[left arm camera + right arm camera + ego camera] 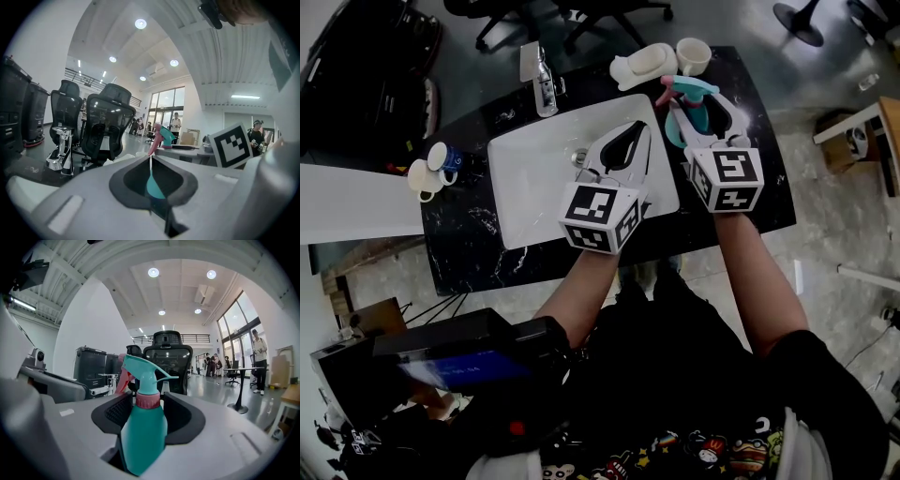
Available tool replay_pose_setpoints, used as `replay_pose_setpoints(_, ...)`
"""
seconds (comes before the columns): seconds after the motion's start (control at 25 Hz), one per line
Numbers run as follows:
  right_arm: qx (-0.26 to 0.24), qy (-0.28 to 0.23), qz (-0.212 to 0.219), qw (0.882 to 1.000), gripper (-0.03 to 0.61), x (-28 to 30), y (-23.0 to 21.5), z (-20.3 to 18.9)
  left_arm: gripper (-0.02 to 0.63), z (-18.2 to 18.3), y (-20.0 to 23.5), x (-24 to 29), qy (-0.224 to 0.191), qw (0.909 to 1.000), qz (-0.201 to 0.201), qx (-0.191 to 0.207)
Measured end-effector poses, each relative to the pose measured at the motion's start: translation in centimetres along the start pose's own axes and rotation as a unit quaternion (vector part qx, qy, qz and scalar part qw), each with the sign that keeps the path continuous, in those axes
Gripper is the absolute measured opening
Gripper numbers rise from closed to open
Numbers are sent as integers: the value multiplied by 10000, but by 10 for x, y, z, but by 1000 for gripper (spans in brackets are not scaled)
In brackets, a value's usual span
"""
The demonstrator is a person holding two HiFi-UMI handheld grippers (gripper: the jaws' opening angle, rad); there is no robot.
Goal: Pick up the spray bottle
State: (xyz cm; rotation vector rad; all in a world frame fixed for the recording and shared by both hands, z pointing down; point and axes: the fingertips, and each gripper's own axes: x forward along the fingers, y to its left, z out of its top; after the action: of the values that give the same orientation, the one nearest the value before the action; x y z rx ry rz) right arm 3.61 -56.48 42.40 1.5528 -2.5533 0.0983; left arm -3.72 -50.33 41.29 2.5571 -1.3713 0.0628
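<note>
Plainly, the main risk is a slip. The right gripper (699, 114) has its fingers (215, 427) pinching the teal spray bottle (143, 427) on its smooth, rounded body just under the pink collar (147, 401). The trigger head sits above the hold, so I judge that a quick lift or a tilt of the wrist could let the bottle swivel or slide down through the grip. A forward swing could also knock the white cup (694, 54) standing near it at 12 o'clock.

The bottle is upright at about 1 o'clock on the black tabletop (478, 234); whether its base is clear of the surface cannot be told. The right forearm reaches in from 6 o'clock, nearly straight, with the gripper pointing to 12 and its marker cube uppermost. The left gripper (639, 129) hovers over the white tray (534, 187) at the middle, pointing to 1 o'clock, its fingers pressed together at the tips and holding nothing.
</note>
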Motion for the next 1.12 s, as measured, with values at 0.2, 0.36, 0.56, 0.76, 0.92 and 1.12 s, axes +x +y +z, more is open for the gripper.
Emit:
replay_pose_setpoints(0.2, 2, -232, -148, 9996, 229, -25, 9, 24, 5, 10, -7, -18, -82, 9998, -132, 107)
replay_pose_setpoints(0.36, 0, -461, -286, 9985, 229, -53, 18, 46, 5, 20, -16, -37, -192, 9993, -262, 207)
replay_pose_setpoints(0.56, -38, -649, -454, 9968, 229, -92, 36, 64, 5, 35, -31, -64, -363, 9978, -438, 344)
replay_pose_setpoints(0.76, -62, -744, -646, 9951, 229, -135, 57, 69, 5, 42, -49, -94, -477, 9956, -655, 463)
replay_pose_setpoints(0.92, -32, -755, -766, 9942, 229, -170, 75, 67, 5, 45, -63, -117, -566, 9945, -746, 469)
replay_pose_setpoints(1.12, -21, -761, -854, 9934, 229, -217, 90, 66, 5, 48, -85, -141, -671, 9931, -828, 498)
